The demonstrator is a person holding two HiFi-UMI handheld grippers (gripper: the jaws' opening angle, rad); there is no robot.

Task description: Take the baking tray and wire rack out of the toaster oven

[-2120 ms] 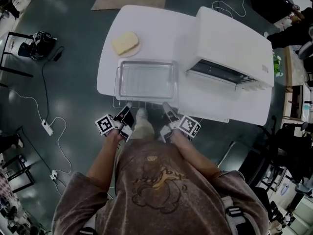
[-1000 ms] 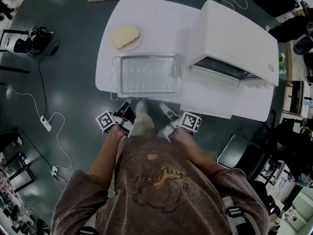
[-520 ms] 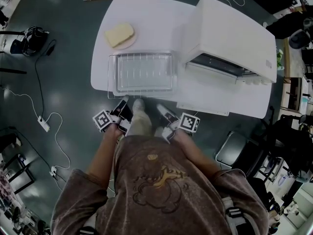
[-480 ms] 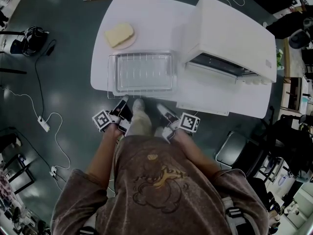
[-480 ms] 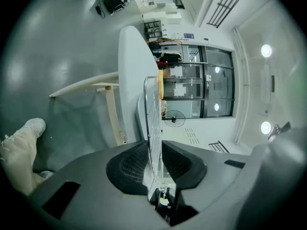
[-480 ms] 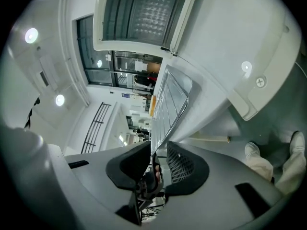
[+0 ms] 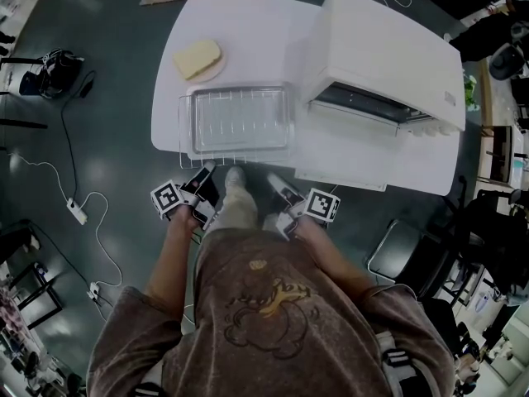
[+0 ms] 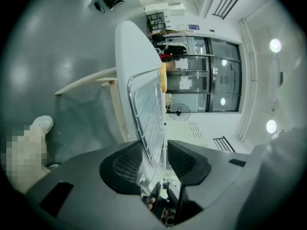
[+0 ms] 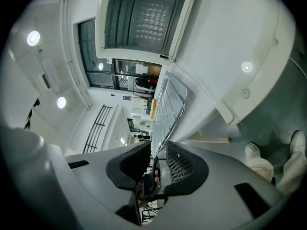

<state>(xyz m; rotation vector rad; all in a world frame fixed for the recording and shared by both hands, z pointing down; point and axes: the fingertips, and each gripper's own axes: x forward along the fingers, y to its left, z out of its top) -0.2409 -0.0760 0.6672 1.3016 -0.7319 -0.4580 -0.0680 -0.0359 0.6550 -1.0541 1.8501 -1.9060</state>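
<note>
The baking tray (image 7: 240, 121) lies on the wire rack (image 7: 183, 131) at the white table's front edge, left of the open toaster oven (image 7: 388, 56). My left gripper (image 7: 208, 170) is at the rack's near left corner. Its jaws have just been opening and now stand apart, with the rack's wires (image 8: 146, 109) between them untouched by the left gripper (image 8: 154, 145). At the near right corner, my right gripper (image 7: 273, 178) is shut on the rack's edge. In the right gripper view the rack (image 9: 170, 107) runs straight into the right gripper (image 9: 158, 150).
A slice of bread on a small plate (image 7: 198, 59) sits behind the tray. The oven's dropped door (image 7: 347, 168) reaches toward the table's front edge, right of the rack. The white table (image 7: 248, 31) stands on a dark floor with cables (image 7: 78, 209) at the left.
The tray and rack stay at the table's front edge and both grippers stay at the rack's near side. The head view has drifted slightly.
</note>
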